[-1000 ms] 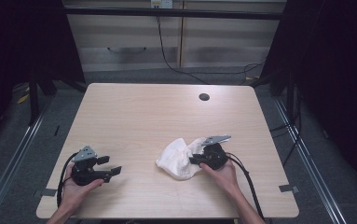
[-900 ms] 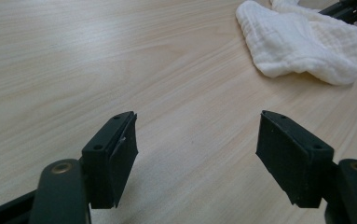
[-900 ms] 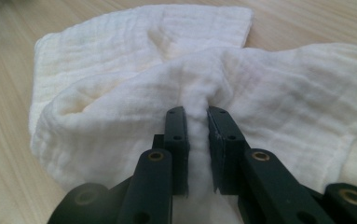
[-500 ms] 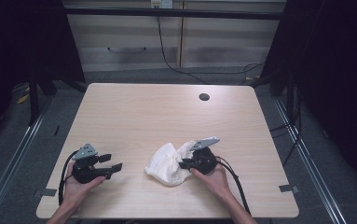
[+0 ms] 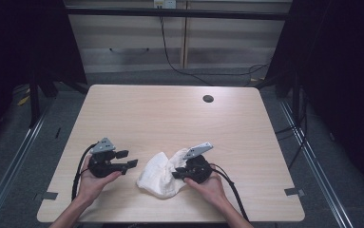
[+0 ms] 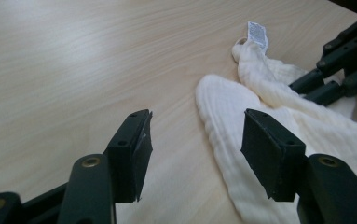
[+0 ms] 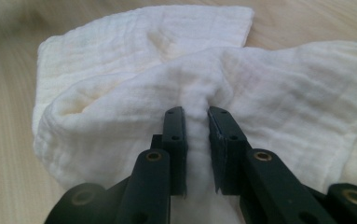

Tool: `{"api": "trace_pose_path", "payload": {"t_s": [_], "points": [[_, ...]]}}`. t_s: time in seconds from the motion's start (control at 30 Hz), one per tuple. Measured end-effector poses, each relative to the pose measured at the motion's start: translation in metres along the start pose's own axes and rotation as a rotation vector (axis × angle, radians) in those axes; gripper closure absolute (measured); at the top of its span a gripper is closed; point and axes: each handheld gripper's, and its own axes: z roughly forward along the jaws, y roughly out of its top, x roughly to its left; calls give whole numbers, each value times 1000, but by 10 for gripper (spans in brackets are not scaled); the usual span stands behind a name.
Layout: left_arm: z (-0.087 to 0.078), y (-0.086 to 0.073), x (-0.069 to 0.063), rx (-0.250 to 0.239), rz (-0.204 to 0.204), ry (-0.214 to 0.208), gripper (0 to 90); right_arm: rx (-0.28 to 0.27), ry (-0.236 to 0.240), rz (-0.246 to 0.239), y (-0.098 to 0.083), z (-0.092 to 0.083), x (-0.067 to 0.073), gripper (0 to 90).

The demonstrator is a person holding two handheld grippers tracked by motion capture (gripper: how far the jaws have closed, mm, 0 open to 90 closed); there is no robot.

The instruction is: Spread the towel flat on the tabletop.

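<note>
White cloth point(image 5: 160, 175) crumpled near the table's point(image 5: 170, 118) front edge, a fold pinched in the right tongs point(image 7: 195, 116), left tongs point(image 6: 195, 140) just beside it, partly open, lately closing, nothing gripped between them.

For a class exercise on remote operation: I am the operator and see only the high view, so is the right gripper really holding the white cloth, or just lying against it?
Observer: It holds it. In the right gripper view the right gripper has a fold of the white cloth pinched between its jaws.
Operator: And the left gripper, is it touching the cloth?
Observer: No. In the left gripper view the left gripper is open; its jaws have just been closing, with bare table between them and the cloth's edge just behind its right-hand jaw.
Operator: Anything on the cloth that I cannot make out?
Observer: A small white label at its far corner.
</note>
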Motion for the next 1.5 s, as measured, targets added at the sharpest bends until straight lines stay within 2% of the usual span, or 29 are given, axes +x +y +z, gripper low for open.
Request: {"api": "trace_pose_path", "payload": {"t_s": [0.03,0.07,0.13,0.17,0.2,0.23,0.3,0.37,0.43,0.5,0.53,0.57,0.67,0.77,0.8,0.83,0.97,1.03,1.23,1.27,1.37,1.4,1.43,1.5], "points": [[8,3,-2,-1,0,-8,429,9,4,-8,1,2,5,758],[8,3,-2,-1,0,-8,434,19,0,-18,2,2,7,750],[15,1,-5,-17,-28,-44,455,19,4,-28,3,3,10,728],[21,-3,-10,24,3,-55,478,12,13,-31,2,3,10,712],[24,-6,-13,42,29,-52,481,17,18,-35,3,2,9,698],[24,-6,-13,42,29,-52,490,15,19,-36,3,0,8,677],[28,-12,-15,74,41,-64,510,-1,25,-26,4,-4,7,649],[31,-16,-15,92,46,-71,524,-25,12,-24,6,-13,5,623],[32,-17,-14,97,54,-75,547,-57,-13,-14,9,-24,-1,604],[33,-17,-13,102,50,-80,566,-65,-25,-9,9,-27,-4,601],[34,-18,-12,114,56,-75,590,-70,-48,-3,10,-31,-8,601],[36,-19,-12,124,58,-75,656,-72,-77,3,11,-35,-18,598],[41,-21,-13,146,82,-68,753,-64,-103,11,14,-33,-34,588],[43,-20,-13,152,89,-66,786,-83,-101,33,20,-29,-46,587],[43,-20,-13,152,89,-66,791,-83,-101,33,20,-29,-46,587],[43,-20,-12,147,78,-68,792,-87,-101,25,27,-22,-50,589],[43,-20,-12,146,81,-64,792,-76,-92,23,35,-11,-54,589],[43,-21,-12,143,80,-65,788,-58,-86,24,39,0,-59,599],[43,-21,-13,141,76,-66,776,-51,-53,40,40,10,-65,656],[43,-21,-13,142,73,-65,768,-35,-43,39,39,12,-65,708],[43,-21,-12,144,71,-66,768,-35,-19,37,37,14,-65,819],[43,-21,-12,144,71,-65,768,-35,-19,37,37,14,-65,819],[43,-21,-13,142,69,-67,763,-44,-15,33,36,12,-64,875],[43,-21,-13,142,69,-64,757,-52,-17,38,36,9,-64,879]]}}
